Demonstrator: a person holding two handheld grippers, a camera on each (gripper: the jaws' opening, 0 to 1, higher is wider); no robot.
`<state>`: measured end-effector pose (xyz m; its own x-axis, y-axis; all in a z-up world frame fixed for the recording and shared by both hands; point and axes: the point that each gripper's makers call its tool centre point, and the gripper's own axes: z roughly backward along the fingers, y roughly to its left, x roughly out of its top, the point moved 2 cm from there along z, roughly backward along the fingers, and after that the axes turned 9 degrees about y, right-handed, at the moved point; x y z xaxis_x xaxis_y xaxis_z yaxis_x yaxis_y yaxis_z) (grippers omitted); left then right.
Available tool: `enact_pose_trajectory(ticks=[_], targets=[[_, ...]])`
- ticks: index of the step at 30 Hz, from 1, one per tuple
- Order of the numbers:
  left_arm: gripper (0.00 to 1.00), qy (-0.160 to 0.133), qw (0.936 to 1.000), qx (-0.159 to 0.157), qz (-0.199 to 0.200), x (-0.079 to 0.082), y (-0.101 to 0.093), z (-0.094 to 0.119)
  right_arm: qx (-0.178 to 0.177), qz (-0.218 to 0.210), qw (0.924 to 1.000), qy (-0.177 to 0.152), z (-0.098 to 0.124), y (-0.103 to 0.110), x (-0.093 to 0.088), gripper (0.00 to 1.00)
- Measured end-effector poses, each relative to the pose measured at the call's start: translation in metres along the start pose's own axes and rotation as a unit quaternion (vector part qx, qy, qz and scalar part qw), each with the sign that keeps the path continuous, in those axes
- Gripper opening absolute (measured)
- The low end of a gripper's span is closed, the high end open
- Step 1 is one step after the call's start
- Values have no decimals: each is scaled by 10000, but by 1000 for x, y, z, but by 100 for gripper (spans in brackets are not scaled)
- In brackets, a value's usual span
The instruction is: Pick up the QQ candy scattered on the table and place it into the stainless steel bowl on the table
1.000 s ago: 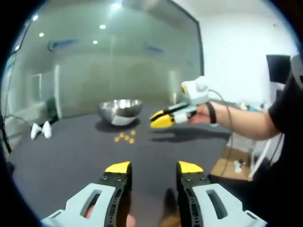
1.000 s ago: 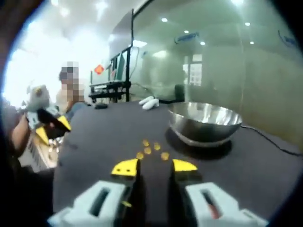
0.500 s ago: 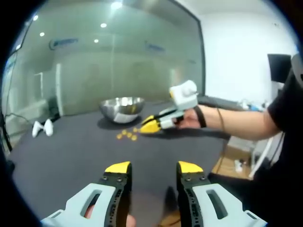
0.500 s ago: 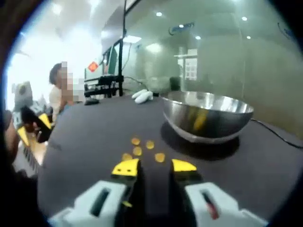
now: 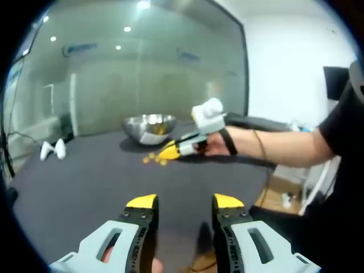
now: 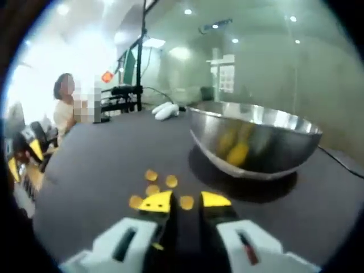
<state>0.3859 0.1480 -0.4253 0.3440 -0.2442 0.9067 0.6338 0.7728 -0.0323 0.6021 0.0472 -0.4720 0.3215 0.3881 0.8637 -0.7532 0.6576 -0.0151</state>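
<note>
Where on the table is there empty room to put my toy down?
Bare tabletop lies between the left gripper and the candies, and beside the white objects. It is crowded where the right gripper meets the candies by the steel bowl.

Your left gripper [image 5: 185, 202] is hovering with its yellow-tipped jaws parted, nothing between them. Your right hand [image 5: 215, 143] is reaching out on an extended bare forearm, wristband on, pointing your right gripper [image 6: 179, 200] low and forward; its jaws are standing slightly apart, tips down close to the surface, gripping nothing.
</note>
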Motion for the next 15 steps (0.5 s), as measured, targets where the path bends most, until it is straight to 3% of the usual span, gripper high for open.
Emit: enact_pose_trajectory(ticks=[2, 3, 15], targets=[[39, -1, 10000, -4, -25, 0, -1, 1, -221, 118, 9997, 16, 2, -5, 0, 10], [39, 3, 10000, -2, -33, 0, -1, 1, -166, 123, 9998, 7, 1, -2, 0, 9], [39, 25, 10000, -52, -63, 0, -4, 1, -165, 131, 9998, -3, 8, 3, 0, 9]])
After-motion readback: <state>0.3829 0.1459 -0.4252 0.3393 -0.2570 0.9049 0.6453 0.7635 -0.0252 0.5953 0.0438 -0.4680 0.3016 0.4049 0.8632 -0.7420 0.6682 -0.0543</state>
